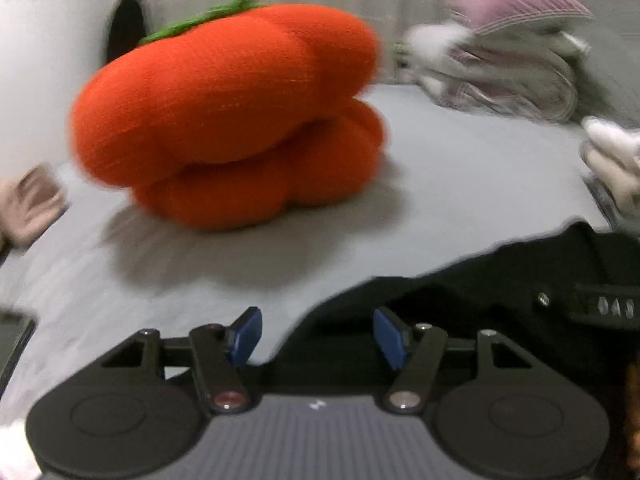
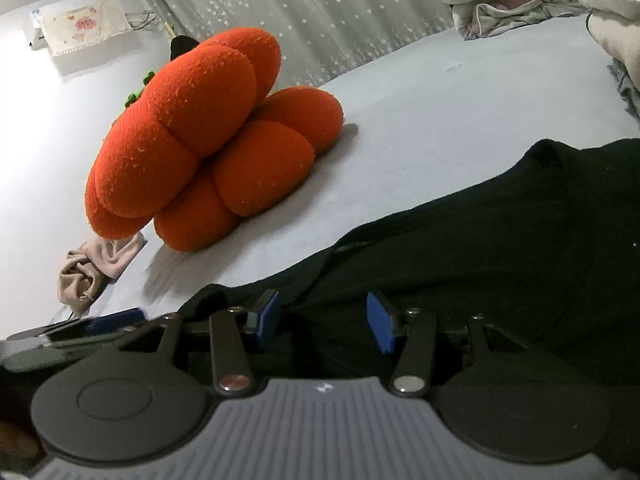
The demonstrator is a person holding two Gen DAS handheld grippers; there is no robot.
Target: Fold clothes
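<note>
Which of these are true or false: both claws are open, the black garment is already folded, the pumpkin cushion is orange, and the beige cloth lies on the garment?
1. Both claws are open: true; the left claw and right claw hold nothing.
2. The black garment is neatly folded: false; it lies spread loosely on the bed.
3. The pumpkin cushion is orange: true.
4. The beige cloth lies on the garment: false; it lies apart, beside the cushion.

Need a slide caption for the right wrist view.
Open right hand-held gripper over a black garment on a grey bed, orange plush pumpkin beyond.
</note>
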